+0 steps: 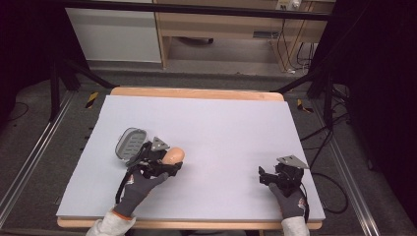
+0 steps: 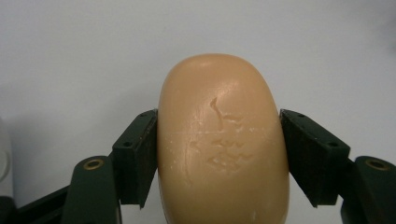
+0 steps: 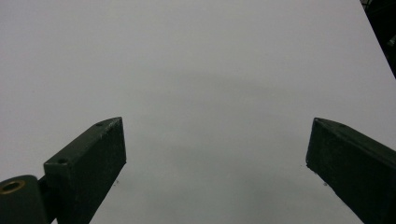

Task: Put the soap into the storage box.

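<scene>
Gripping, left: the left gripper [image 2: 219,154] pinches a bar of soap [image 2: 222,140]; in the left gripper view both black pads [image 2: 140,158] press flat against its two long sides.
Soap, appearance: a peach-coloured, rounded oblong bar, its upper face marked with shallow scratches and a faint stamped pattern.
Soap, position: in the high view the soap [image 1: 174,156] sticks out of the left gripper [image 1: 169,162] toward the middle of the desk, over the left half of the pale surface; whether it touches the surface or is lifted clear cannot be told.
Left hand: a grey glove [image 1: 140,187] with a white sleeve, entering from the bottom edge and angled up and to the right.
Soap dish: a grey oval soap dish [image 1: 130,143] with a ribbed floor, lying just beside the left gripper on its far left side, holding nothing.
Right gripper: the right gripper [image 1: 263,175] sits low on the right half of the desk, well apart from the soap; in the right gripper view its jaws are spread wide, with bare surface between them.
Desk: a wooden desk covered by a pale grey sheet [image 1: 221,128], the wood showing along the far and near edges.
</scene>
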### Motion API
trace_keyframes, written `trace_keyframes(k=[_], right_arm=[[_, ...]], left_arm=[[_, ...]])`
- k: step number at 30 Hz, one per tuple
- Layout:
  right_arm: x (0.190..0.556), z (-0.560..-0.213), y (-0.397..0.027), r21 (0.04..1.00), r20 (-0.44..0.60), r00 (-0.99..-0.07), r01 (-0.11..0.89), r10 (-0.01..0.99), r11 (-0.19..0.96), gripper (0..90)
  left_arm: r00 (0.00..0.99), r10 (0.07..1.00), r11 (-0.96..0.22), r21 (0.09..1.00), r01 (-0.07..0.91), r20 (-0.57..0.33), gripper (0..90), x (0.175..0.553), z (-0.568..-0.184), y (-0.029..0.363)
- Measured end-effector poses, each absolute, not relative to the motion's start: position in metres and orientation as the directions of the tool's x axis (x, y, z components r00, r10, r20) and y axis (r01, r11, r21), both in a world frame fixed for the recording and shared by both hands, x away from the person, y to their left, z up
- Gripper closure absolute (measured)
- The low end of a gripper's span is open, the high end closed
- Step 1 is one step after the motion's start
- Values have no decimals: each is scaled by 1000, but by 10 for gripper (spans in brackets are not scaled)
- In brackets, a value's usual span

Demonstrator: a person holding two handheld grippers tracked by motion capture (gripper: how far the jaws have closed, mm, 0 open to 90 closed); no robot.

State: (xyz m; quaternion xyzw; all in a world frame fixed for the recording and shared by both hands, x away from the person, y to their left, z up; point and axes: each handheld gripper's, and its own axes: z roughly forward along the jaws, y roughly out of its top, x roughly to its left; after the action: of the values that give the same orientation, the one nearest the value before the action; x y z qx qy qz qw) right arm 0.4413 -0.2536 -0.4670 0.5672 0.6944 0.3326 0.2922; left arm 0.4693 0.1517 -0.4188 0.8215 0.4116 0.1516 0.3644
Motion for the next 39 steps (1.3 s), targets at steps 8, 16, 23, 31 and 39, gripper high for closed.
trace_keyframes(k=[8,16,23,31,39], right_arm=[[442,-467,-253,795,-31,-192,590,981,141,52],[442,-467,-252,794,-33,-197,591,980,145,52],[442,-467,-252,794,-37,-200,589,979,150,52],[443,-467,-251,794,-33,-202,590,979,149,52],[444,-468,-250,792,-35,-202,592,979,150,52]], left_arm=[[591,804,-360,741,566,-61,311,470,-408,172],[569,819,-329,757,565,-69,312,472,-400,188],[544,835,-296,771,564,-78,313,475,-392,202],[515,854,-275,779,564,-72,314,480,-386,217],[473,878,-247,776,581,-75,315,489,-387,235]])
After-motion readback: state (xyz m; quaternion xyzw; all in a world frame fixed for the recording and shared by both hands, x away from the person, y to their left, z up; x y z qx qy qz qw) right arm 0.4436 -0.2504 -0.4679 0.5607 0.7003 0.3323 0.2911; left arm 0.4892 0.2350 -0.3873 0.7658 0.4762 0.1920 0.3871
